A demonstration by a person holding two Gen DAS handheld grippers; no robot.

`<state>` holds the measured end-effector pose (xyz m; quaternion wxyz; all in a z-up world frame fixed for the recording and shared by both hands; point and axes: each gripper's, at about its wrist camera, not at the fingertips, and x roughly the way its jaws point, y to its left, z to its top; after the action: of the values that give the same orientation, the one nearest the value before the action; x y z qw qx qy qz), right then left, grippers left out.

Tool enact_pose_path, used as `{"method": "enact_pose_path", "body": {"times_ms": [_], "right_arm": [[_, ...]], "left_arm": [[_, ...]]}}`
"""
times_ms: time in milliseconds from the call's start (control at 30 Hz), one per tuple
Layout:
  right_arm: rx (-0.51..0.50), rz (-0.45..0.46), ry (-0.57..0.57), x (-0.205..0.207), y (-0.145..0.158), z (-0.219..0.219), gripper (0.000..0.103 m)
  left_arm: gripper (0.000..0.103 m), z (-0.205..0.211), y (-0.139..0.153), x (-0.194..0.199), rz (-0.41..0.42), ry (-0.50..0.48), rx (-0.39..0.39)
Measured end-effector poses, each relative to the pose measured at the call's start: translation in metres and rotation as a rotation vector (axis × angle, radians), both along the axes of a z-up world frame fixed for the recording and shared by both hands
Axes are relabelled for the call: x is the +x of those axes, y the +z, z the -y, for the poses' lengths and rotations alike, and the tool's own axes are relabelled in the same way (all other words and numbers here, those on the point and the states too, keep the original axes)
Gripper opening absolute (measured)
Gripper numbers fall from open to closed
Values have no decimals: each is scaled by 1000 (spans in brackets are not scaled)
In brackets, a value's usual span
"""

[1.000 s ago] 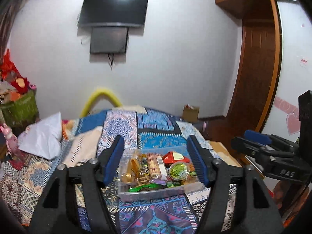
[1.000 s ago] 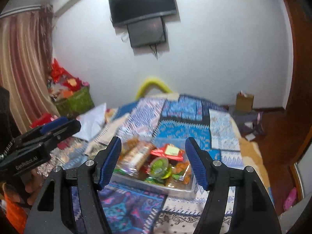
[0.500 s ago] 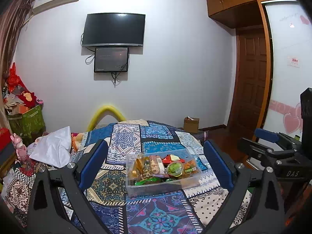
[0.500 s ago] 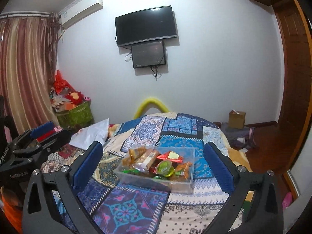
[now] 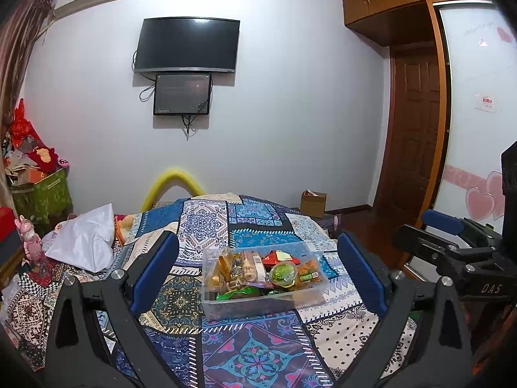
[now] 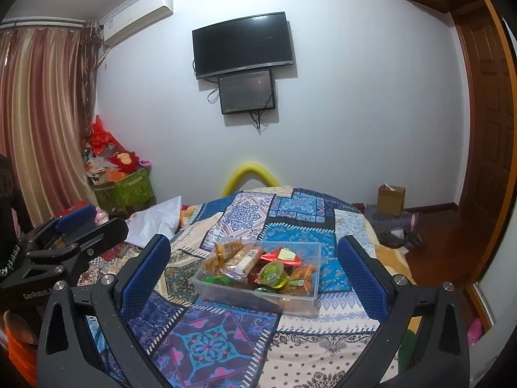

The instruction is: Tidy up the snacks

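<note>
Your left gripper (image 5: 258, 273) hangs above the near part of the bed (image 5: 255, 355), fingers (image 5: 157, 266) spread wide, nothing between them. Your right gripper (image 6: 253, 273) likewise: fingers (image 6: 362, 278) fully apart, holding nothing. Both sit clear of the bed cover; no contact w/ any item.

Clear plastic bin (image 5: 263, 302) rests on the patchwork cover, roughly mid-bed, a bit toward the bed's right edge. From the left wrist view it sits framed between your left fingers, apart from both. Same bin (image 6: 300, 300) in the right wrist view, again between the fingers and untouched.

Contents, all inside the bin:
- green-lidded round cup (image 5: 283, 272), toward the right side, lying on other packs
- red packet (image 5: 278, 256) behind the cup, at the far wall
- gold-wrapped snacks (image 5: 219, 270) at the left end
- long biscuit pack (image 5: 250, 264), approx. centre, running near to far
- orange snack bag (image 5: 308, 270) at the right end
- green wrapper (image 5: 237, 293) against the near wall

Labels too small to read.

White pillow (image 5: 82, 242) lies at the bed's left edge, well apart from the bin. Cardboard box (image 5: 312, 203) stands on the floor beyond the bed's far right corner. TV (image 5: 187, 45) on the far wall.
</note>
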<state>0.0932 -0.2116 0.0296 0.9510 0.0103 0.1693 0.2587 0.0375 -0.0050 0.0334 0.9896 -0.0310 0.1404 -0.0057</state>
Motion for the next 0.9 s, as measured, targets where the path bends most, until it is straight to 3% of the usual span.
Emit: {"method": "enact_pose_path", "body": {"times_ms": [900], "right_arm": [[5,-29,-8,1,-2,5,103]], "left_arm": [[99,-1,-4,5,-18,-13,-6]]}}
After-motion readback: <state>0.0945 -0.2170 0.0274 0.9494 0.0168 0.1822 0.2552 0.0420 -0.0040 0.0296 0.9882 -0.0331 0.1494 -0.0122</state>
